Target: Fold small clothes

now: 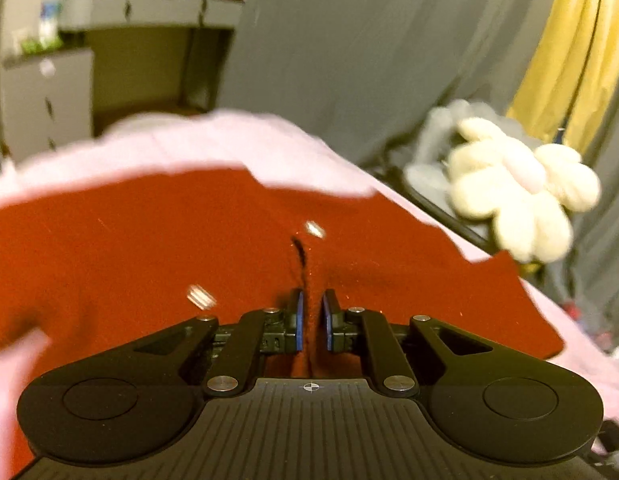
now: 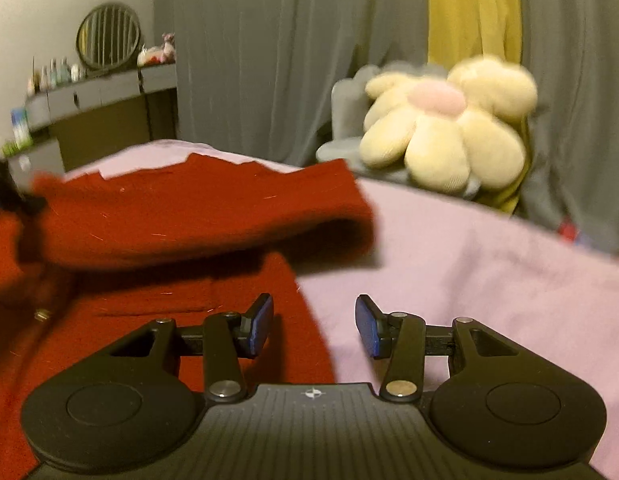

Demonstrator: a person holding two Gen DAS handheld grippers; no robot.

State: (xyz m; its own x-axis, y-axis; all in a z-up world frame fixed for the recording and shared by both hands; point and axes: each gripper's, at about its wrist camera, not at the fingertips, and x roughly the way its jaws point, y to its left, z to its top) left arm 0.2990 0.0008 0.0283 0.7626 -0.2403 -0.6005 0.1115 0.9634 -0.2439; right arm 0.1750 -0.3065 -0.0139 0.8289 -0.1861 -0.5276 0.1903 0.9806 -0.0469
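Observation:
A small red garment [image 1: 149, 240] with metal snaps lies on a pink sheet [image 1: 189, 140]. My left gripper [image 1: 312, 308] is shut on a pinched ridge of the red cloth between its blue pads. In the right wrist view the red garment [image 2: 169, 288] lies at left, with one part [image 2: 213, 208] lifted and hanging over the rest. My right gripper [image 2: 314, 324] is open and empty, low over the garment's right edge where it meets the pink sheet [image 2: 469, 300].
A cream flower-shaped plush [image 2: 445, 128] sits on a grey chair beyond the bed's far right edge. Grey and yellow curtains [image 2: 469, 12] hang behind. A dresser [image 2: 101, 96] with bottles and a round mirror stands at far left.

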